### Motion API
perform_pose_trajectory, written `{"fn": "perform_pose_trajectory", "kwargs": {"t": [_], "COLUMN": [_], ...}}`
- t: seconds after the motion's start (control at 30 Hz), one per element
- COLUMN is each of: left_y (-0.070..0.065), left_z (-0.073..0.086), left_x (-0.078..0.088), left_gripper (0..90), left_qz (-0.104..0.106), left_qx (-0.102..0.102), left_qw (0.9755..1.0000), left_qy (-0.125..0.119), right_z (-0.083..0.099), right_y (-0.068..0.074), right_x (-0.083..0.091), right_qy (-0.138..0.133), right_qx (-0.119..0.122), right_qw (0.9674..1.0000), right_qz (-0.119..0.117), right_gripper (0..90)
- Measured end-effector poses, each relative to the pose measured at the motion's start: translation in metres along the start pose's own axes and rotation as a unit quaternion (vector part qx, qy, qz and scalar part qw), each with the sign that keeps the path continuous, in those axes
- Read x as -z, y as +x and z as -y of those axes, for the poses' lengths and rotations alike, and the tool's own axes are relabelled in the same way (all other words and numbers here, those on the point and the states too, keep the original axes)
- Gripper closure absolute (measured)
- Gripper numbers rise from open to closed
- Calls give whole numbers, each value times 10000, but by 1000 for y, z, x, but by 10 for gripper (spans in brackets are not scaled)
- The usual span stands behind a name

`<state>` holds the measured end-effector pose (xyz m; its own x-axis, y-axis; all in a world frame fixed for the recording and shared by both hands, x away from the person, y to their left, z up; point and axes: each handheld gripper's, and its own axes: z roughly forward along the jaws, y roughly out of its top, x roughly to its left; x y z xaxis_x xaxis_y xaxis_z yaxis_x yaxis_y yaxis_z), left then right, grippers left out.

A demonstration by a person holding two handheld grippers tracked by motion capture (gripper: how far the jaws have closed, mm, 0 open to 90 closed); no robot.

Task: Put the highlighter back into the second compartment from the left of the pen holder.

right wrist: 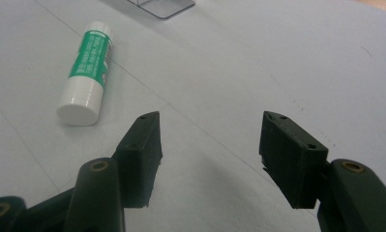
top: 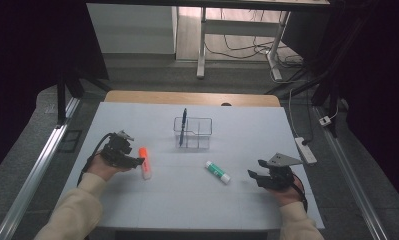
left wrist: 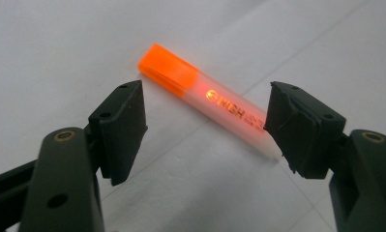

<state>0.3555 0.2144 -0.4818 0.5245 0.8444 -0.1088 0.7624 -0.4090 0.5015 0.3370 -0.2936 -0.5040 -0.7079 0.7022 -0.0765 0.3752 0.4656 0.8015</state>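
Observation:
An orange highlighter (top: 144, 162) with a clear barrel lies on the white table cover at the left. My left gripper (top: 135, 161) is right beside it, open. In the left gripper view the highlighter (left wrist: 205, 94) lies slantwise beyond the jaws, its barrel end close to the right-hand pad, with no pad pressing on it. A green and white glue stick (top: 217, 171) lies right of centre. My right gripper (top: 256, 176) rests low at the right, open and empty, with the glue stick (right wrist: 86, 70) lying off to its left.
A clear plastic organiser (top: 192, 133) stands at the middle back of the table cover (top: 197, 195) with a blue pen (top: 183, 122) upright in it. The table's wooden edge (top: 192, 98) shows beyond. A power strip (top: 305, 150) and cables lie on the floor at the right.

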Motion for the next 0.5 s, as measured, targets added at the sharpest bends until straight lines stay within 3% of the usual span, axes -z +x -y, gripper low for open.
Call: {"fn": "perform_pose_trajectory", "kwargs": {"t": [0.1,0.27,0.5], "left_y": [0,-2,-2], "left_z": [-7,-15,-22], "left_x": [-6,-18,-30], "left_gripper": [312,311,314], "left_qz": [-57,-234,-414], "left_qx": [275,483,884], "left_qw": [9996,9980,9942], "left_qy": [101,323,453], "right_z": [0,-1,-2], "right_y": [0,0,-1], "right_x": [0,1,0], "right_qy": [-1,-59,-146], "right_qx": [27,20,8], "right_qw": [10000,10000,9999], "right_qz": [-12,-43,-61], "right_gripper": [405,407,408]}}
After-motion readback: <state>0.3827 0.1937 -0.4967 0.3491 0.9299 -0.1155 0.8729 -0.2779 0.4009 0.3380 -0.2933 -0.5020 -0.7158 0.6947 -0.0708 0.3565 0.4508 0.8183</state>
